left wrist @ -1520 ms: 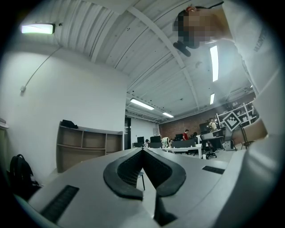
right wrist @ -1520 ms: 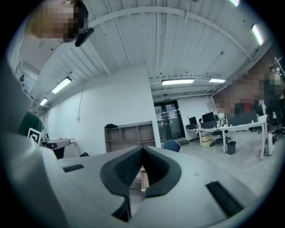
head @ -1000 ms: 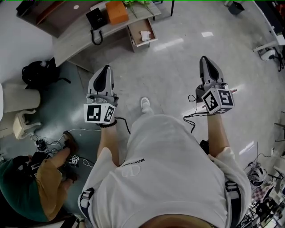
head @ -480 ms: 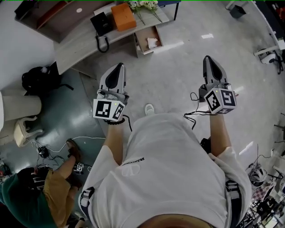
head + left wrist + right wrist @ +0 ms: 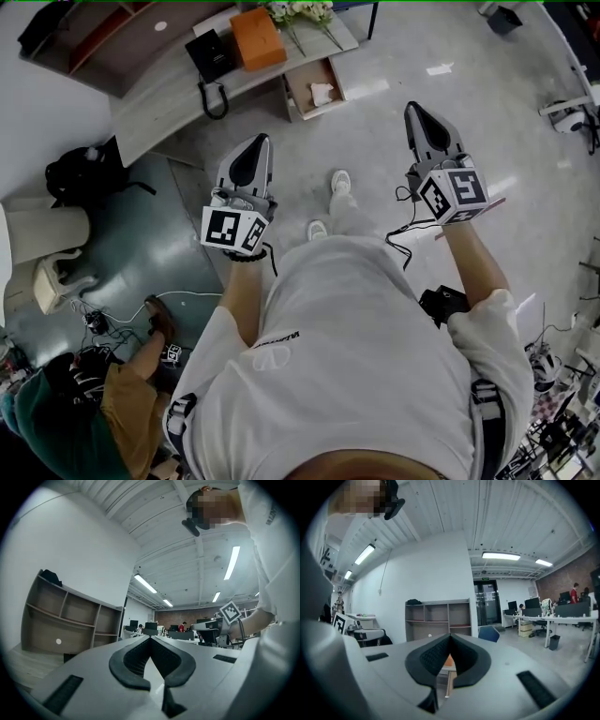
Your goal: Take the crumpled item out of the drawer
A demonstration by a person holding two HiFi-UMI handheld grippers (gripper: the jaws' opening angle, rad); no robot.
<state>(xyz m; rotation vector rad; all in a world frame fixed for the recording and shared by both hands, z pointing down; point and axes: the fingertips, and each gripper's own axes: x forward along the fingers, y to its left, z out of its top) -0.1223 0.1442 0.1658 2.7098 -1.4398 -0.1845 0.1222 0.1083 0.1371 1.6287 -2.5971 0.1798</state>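
A white crumpled item (image 5: pixel 322 93) lies in the open wooden drawer (image 5: pixel 302 86) of the desk (image 5: pixel 169 89) at the top of the head view. Both grippers are held out level over the floor, well short of the drawer. My left gripper (image 5: pixel 262 138) points toward the desk; in the left gripper view its jaws (image 5: pixel 150 638) meet at the tips with nothing between them. To the right of the drawer's line, my right gripper (image 5: pixel 411 106) is shut and empty as well (image 5: pixel 450 635). Neither gripper view shows the crumpled item.
On the desk stand an orange box (image 5: pixel 257 25), a black case (image 5: pixel 209 54) and flowers (image 5: pixel 300 11). A black backpack (image 5: pixel 80 173) lies on the floor at left. A person (image 5: pixel 56 422) sits on the floor at lower left amid cables. An open shelf unit (image 5: pixel 438 618) stands by the wall.
Both grippers have moved forward toward the desk as the person stepped ahead; a foot now shows farther forward. Both stay shut and empty.
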